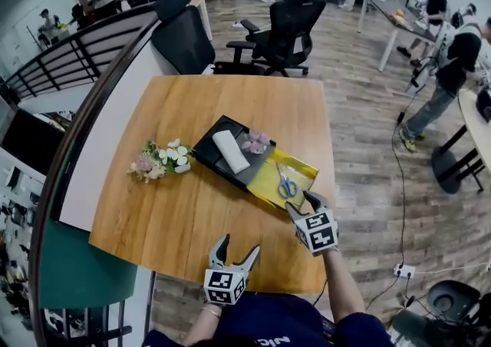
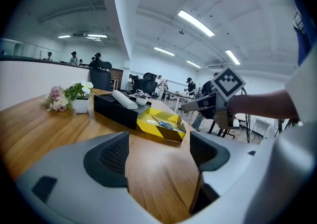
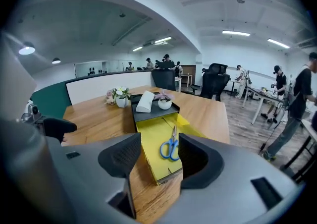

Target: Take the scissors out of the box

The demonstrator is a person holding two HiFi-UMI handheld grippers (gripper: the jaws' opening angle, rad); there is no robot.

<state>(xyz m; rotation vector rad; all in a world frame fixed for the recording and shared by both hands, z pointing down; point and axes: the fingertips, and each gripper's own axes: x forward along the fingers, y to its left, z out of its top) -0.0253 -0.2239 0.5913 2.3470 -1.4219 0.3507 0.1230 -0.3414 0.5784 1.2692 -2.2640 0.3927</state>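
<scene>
Scissors [image 1: 286,185] [image 2: 165,125] [image 3: 171,146] with blue handles lie flat inside the yellow box [image 1: 268,182] [image 2: 154,132] [image 3: 150,136], toward its right side, blades pointing away from the person. The box is open on top and sits on the wooden counter [image 1: 192,215], toward its right edge. No jaw touches the scissors.

A black tray [image 1: 205,150] [image 3: 151,114] adjoins the box at its far end, the two touching. On the tray lie a white roll [image 1: 230,151] [image 2: 124,100] [image 3: 145,101] and, beside it, a small white pot with a pink flower [image 1: 255,141] [image 3: 164,101]. A small bunch of flowers [image 1: 159,160] [image 2: 69,96] [image 3: 118,96] stands on the counter left of the tray, apart from it.

Right gripper [image 1: 301,203] [image 3: 156,161]: held at the near end of the box, pointing down at it. Its jaws stand apart and grasp nothing; in the right gripper view the scissors appear in the gap between them but lie beyond the jaw tips, without contact.

Left gripper [image 1: 239,246] [image 2: 158,156]: held over the near edge of the counter, well apart from the box. Its jaws are apart and empty, with only bare wood seen between them.

Black office chairs [image 1: 288,27] stand beyond the far edge of the counter.
</scene>
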